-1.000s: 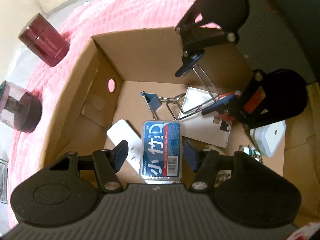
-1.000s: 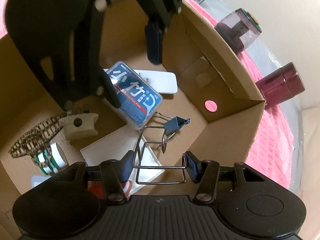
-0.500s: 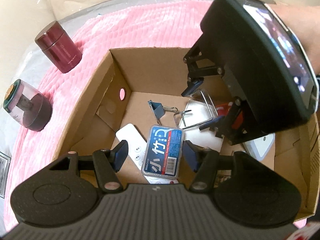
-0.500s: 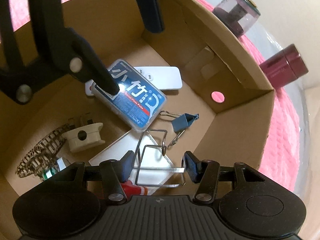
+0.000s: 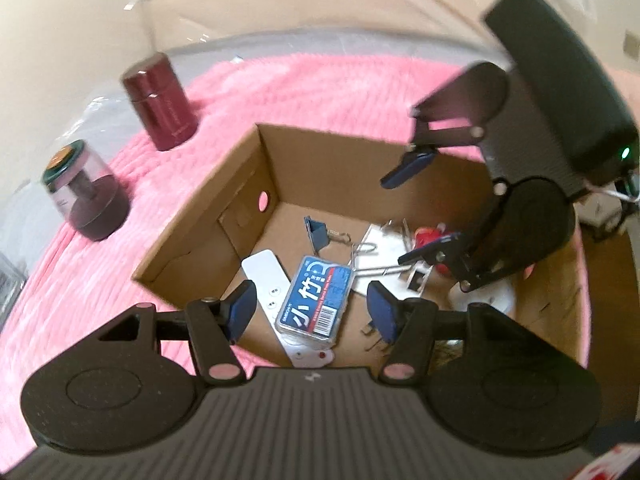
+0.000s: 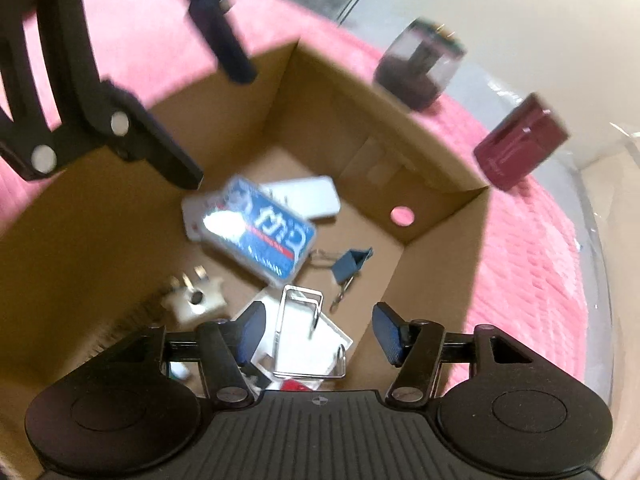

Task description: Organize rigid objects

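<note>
Pink quilted cover: spread under everything; the box and two jars are carried on it.
Brown cardboard box: open-topped, already filled with small items.
Dark red cylindrical tin: upright outside the box, well apart from both grippers; judged the next thing to be collected.
Clear-topped dark jar: upright near the tin, also outside.
Left gripper: spread wide, nothing held, above the box.
Right gripper: spread wide, empty.
Blue-labelled clear plastic case: flat on the box floor.
Advice: the tin should be approached level and clamped mid-body.
</note>
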Motion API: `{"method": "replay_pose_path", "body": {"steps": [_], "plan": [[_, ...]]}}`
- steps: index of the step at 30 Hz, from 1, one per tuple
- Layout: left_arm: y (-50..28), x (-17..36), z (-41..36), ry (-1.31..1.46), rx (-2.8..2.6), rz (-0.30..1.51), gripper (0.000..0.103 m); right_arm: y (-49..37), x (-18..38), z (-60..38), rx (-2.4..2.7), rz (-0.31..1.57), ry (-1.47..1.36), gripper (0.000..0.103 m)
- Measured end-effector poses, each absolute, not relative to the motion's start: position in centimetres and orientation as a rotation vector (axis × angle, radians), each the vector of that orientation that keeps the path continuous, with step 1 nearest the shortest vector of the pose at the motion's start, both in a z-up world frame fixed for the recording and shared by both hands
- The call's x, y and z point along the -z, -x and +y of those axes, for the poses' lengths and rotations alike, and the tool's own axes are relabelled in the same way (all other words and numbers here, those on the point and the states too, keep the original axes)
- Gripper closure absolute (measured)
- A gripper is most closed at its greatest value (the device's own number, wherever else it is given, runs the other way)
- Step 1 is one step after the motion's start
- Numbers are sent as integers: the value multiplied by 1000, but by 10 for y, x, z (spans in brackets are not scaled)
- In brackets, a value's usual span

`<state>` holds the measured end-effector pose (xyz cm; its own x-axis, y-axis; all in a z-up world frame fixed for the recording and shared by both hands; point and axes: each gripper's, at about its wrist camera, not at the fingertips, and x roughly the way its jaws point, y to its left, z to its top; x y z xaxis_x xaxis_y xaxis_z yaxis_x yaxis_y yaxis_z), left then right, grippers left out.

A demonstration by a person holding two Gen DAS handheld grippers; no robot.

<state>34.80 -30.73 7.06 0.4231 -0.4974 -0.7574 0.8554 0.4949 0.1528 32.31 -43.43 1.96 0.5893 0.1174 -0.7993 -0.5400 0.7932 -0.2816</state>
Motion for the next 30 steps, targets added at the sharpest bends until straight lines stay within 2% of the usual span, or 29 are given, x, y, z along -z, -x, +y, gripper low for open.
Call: {"method": "replay_pose_path", "body": {"steps": [1, 3, 7, 12, 18, 30], "plan": [[-342, -76, -299, -542, 894, 696, 42, -316, -28, -436, -390, 846, 502, 41], [-328, -87, -284, -468, 866, 663, 32, -298, -45, -441, -360, 804, 410, 36], [-299, -105, -255, -319, 794, 613, 22, -262, -79, -451, -291, 737, 184, 22], [-253, -120, -224, -206, 693, 558, 7, -217, -106, -458, -227, 679, -8, 14], [-195, -128, -197, -94, 600, 528, 1, -162, -120, -450, -228, 647, -108, 10], [-107, -107, -182, 44, 469, 589, 1, -83, -114, -454, -193, 636, -328, 10]]}}
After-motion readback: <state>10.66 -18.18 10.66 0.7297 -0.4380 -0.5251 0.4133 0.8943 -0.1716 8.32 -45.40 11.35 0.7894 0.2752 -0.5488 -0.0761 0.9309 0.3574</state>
